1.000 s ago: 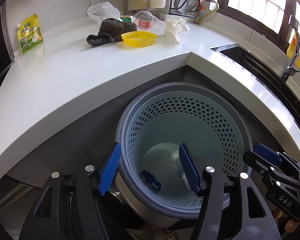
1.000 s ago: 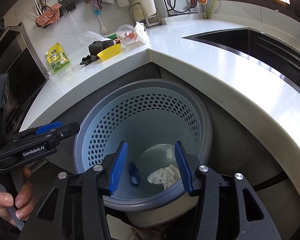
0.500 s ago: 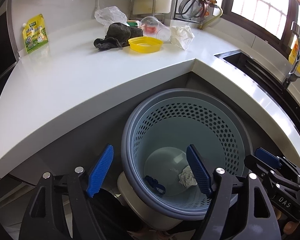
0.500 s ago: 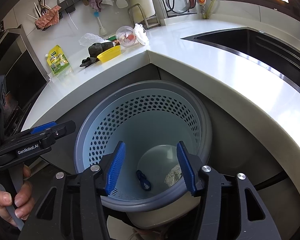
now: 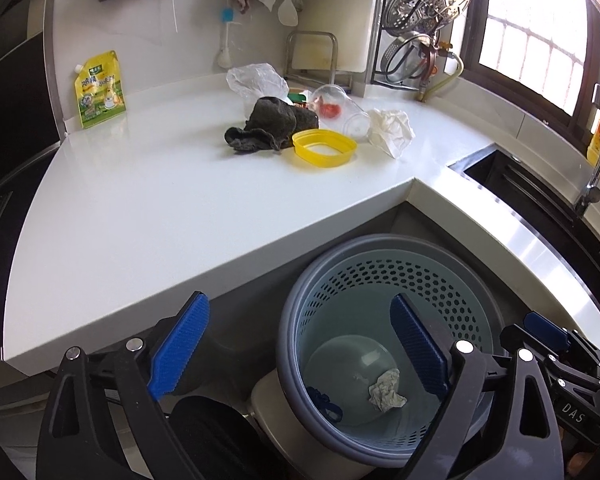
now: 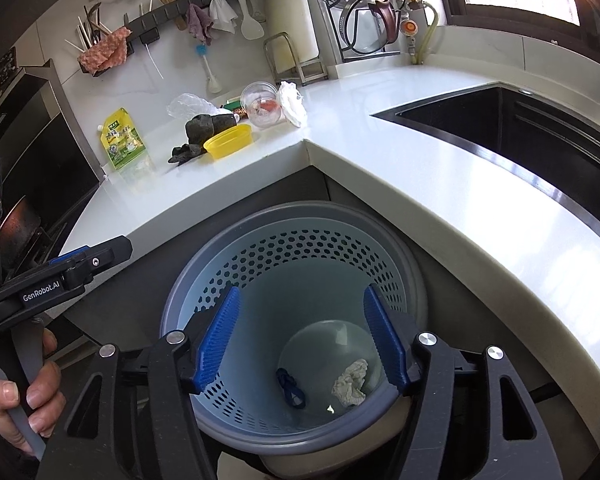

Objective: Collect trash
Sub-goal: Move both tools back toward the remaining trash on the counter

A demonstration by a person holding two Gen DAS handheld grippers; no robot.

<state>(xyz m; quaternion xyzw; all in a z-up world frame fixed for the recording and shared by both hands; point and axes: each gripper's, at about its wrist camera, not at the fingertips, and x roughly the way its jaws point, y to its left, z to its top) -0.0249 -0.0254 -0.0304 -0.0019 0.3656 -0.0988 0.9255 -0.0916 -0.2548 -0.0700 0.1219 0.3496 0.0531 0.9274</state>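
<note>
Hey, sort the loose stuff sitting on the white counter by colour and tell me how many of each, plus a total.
White: 1, crumpled tissue
Yellow: 2, yellow dish and pouch
Dark grey: 1, rag
Clear: 2, plastic cup and plastic bag
Total: 6

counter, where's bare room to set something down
Free: the wide white stretch of counter between the yellow pouch and the front edge. Crowded: the back corner, where dark cloth, yellow lid and crumpled tissue cluster.

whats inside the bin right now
On the floor of the bin lie a crumpled paper wad and a small blue scrap. The right claw's pads cover parts of the inner wall and floor.
</note>
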